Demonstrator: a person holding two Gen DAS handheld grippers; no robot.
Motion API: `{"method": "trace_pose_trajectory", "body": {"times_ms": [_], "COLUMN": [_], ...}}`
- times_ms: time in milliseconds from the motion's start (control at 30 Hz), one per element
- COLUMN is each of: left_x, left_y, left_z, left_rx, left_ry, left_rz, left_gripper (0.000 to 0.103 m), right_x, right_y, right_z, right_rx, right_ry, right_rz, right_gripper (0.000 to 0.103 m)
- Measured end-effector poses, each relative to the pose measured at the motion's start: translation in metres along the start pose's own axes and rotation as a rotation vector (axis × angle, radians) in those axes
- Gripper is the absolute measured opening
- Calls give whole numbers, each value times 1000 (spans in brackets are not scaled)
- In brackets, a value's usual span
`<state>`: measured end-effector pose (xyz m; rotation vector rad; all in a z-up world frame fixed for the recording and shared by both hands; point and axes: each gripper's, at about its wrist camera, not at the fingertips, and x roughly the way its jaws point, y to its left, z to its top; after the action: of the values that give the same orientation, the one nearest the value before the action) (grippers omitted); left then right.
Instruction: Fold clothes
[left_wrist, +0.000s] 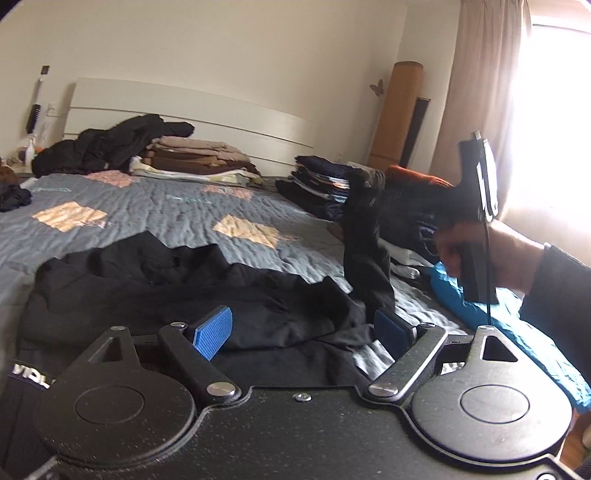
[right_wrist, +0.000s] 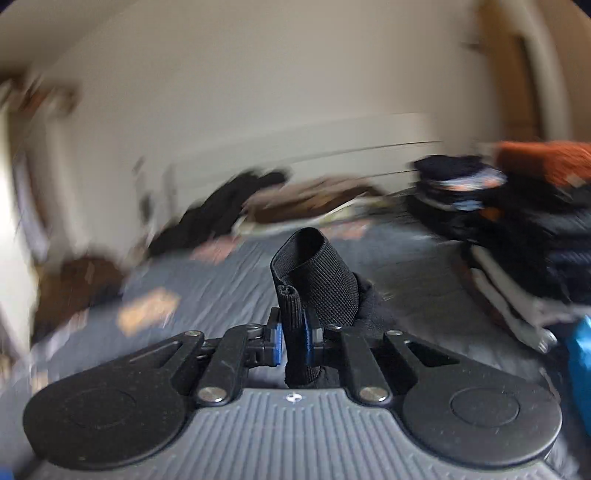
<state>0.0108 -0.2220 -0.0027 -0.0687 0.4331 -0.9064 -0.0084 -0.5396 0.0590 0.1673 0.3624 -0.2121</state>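
Observation:
A black garment (left_wrist: 147, 291) lies crumpled on the grey quilt (left_wrist: 155, 210), just ahead of my left gripper (left_wrist: 303, 328). That gripper is open, its blue pads (left_wrist: 214, 332) wide apart above the cloth and holding nothing. One end of the garment rises in a dark strip (left_wrist: 365, 251) to my right gripper (left_wrist: 364, 182), which a hand (left_wrist: 491, 254) holds high at the right. In the right wrist view, my right gripper (right_wrist: 293, 332) is shut on the garment's black elastic band (right_wrist: 314, 273), which loops up past the fingertips. That view is blurred by motion.
Folded brown and beige clothes (left_wrist: 199, 158) and a black heap (left_wrist: 110, 144) sit by the white headboard (left_wrist: 184, 107). A dark folded stack (left_wrist: 321, 181) and a bright blue cloth (left_wrist: 480, 310) lie at the right. A curtain (left_wrist: 480, 74) hangs by the window.

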Motion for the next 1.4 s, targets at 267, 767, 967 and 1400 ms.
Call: {"method": "trace_pose_trajectory", "body": {"times_ms": [267,767,967,1400], "left_x": [-6,-11,-10,-7], "left_y": [23,29,30,20], "left_z": [6,6,6,1], "left_rx": [-26,-42,-51,-6], "left_ry": [9,23,23,47], "left_rz": [94,109,110,82], "left_gripper": [83,84,84,84], "right_x": [64,26,3,-33], "right_y": [97,129,138,94], "right_z": [-67,-89,-88,-59], "right_rx": [-303,-677,-902,-602], "right_ry": [313,199,63,-18], "right_rz": [57,-194,-326,-292], "right_gripper": [18,86,90,103]}}
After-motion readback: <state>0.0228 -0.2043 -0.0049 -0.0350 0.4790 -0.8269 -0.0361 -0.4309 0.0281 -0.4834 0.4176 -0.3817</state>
